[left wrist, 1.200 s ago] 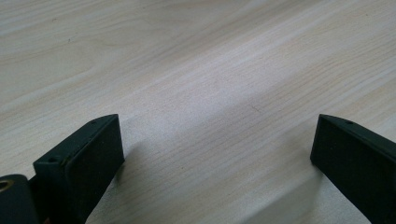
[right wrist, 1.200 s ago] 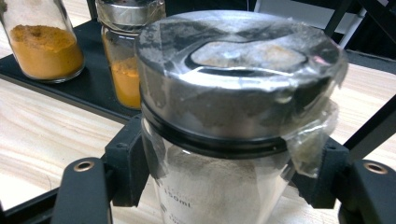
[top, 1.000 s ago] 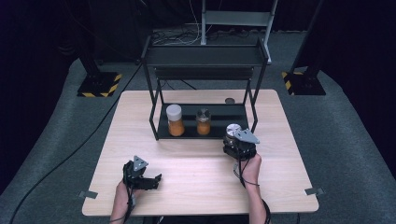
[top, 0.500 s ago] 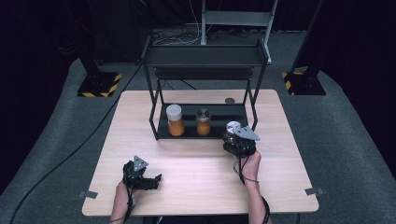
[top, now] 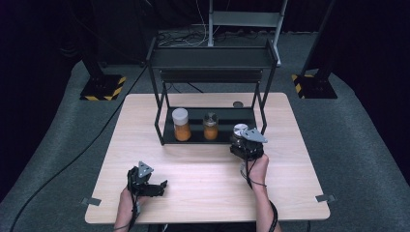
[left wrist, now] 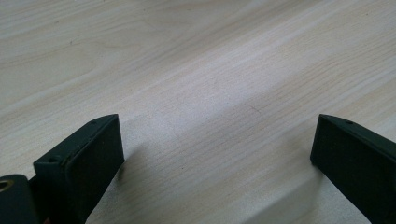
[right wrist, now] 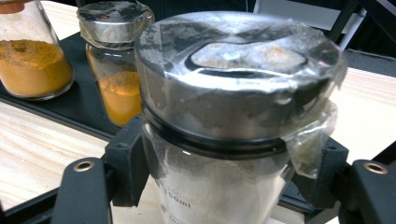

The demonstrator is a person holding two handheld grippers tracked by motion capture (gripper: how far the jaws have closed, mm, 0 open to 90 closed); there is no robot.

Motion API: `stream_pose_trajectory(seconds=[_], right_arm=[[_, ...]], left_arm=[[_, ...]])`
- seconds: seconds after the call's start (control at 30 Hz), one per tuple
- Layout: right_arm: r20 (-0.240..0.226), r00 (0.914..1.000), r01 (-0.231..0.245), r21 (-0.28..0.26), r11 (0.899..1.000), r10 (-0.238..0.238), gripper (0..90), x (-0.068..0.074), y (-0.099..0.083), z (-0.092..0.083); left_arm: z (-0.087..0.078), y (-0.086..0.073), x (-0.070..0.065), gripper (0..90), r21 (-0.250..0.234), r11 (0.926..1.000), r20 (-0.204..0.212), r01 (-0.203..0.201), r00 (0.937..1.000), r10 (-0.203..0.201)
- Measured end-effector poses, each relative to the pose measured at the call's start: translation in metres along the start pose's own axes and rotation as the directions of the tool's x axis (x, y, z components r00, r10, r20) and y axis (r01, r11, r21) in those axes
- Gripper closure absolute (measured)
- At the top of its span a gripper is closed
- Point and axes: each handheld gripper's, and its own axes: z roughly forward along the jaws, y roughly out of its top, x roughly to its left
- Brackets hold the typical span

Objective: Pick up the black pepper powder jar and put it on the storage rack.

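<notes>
Right gripper view shows your right gripper (right wrist: 224,186) clamped on a clear glass jar with a foil-wrapped metal lid and pale powder inside (right wrist: 233,116), both black pads pressed to its neck. You hold that jar upright at the front right corner of the black metal two-tier rack (top: 212,60). On the rack's bottom tray stand a white-capped glass jar of orange powder (top: 181,125) and a smaller foil-lidded jar of orange powder (top: 210,126). Your left gripper (top: 150,186), well in front of the rack, rests spread wide over the pale wooden table (left wrist: 196,70).
</notes>
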Motion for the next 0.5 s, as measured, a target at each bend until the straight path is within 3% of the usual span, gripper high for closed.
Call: stream_pose_trajectory(seconds=[0.5], right_arm=[[-0.003, 1.0, -0.005, 0.007, 1.0, 0.006, 30.2, 0.0002, 0.0032, 0.0098]], left_arm=[[-0.0001, -0.0001, -0.0008, 2.3, -0.004, 1.0, -0.005, -0.002, 1.0, 0.002]])
